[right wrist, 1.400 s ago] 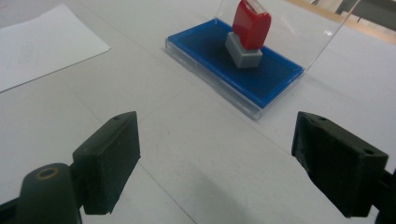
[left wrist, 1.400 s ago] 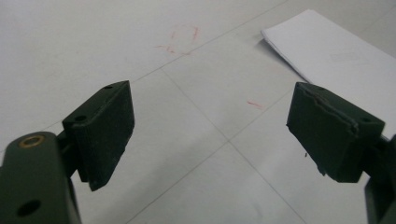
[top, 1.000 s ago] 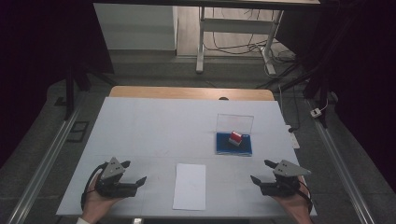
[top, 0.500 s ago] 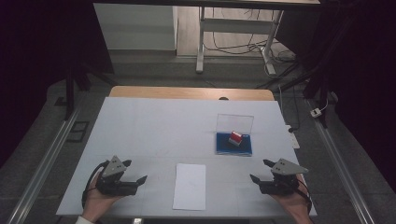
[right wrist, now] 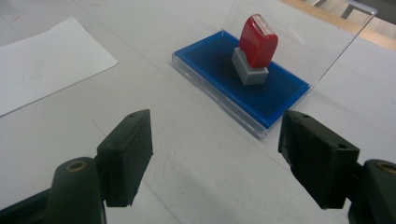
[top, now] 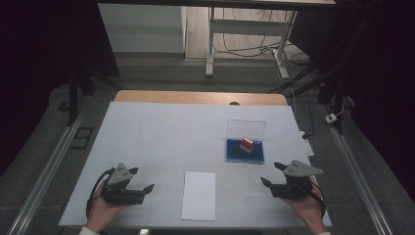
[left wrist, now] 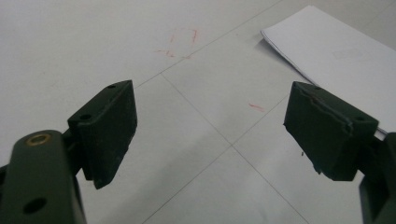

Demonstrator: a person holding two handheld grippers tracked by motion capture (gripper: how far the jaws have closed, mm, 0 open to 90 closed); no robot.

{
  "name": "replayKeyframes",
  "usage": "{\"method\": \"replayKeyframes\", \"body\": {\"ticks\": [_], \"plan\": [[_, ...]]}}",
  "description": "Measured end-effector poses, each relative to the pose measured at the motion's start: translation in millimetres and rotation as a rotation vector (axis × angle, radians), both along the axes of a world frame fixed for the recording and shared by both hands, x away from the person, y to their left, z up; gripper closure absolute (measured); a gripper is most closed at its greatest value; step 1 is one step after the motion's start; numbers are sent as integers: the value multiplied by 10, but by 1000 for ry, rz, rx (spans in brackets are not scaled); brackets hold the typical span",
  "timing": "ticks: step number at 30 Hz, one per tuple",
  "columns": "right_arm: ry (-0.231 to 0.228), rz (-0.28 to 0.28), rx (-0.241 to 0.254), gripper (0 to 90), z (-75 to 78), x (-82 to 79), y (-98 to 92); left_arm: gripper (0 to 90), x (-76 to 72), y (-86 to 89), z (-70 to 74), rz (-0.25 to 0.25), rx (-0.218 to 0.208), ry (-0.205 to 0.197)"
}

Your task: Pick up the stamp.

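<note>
Little has shifted since the earlier high views: both hands sit at nearly the same spots on the near edge of the white surface, and only the jaws of the right hand-held gripper have just been closing a touch, with nothing between them. They stand well apart all the same, as the right gripper view shows, with bare surface in the gap. Ahead of that right hand-held gripper and a little to its right lies a blue rectangular ink pad in a clear plastic case, its transparent lid propped up behind it. A red stamp with a grey base stands upright on the blue pad, near its middle, well apart from the jaws. In the high view the same stamp and pad lie beyond the right hand-held gripper, toward the far side of the surface. The left hand-held gripper rests at the near left, its jaws also wide apart and holding nothing; in the left gripper view they frame bare surface with faint red pen marks. A white rectangular sheet of paper lies flat between the two hand-held grippers, near each and touching neither; it shows ahead and right of the left jaws and ahead and left of the right jaws.
</note>
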State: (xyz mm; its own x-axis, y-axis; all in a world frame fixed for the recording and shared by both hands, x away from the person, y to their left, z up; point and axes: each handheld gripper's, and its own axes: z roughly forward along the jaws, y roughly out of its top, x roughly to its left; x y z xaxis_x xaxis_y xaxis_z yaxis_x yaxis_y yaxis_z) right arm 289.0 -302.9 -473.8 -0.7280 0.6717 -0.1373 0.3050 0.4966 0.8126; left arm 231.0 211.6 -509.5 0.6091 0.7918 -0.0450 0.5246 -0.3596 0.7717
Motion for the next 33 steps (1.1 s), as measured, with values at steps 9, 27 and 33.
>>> {"method": "replayKeyframes", "body": {"ticks": [9,27,33], "plan": [[11,2,6,264,77,54,19,176,12,-8,-5,-1,2,4],[41,9,12,280,364,395,205,185,26,-7,-16,-10,-1,8],[54,7,4,282,402,499,309,187,28,-5,-17,-13,-1,11]]}}
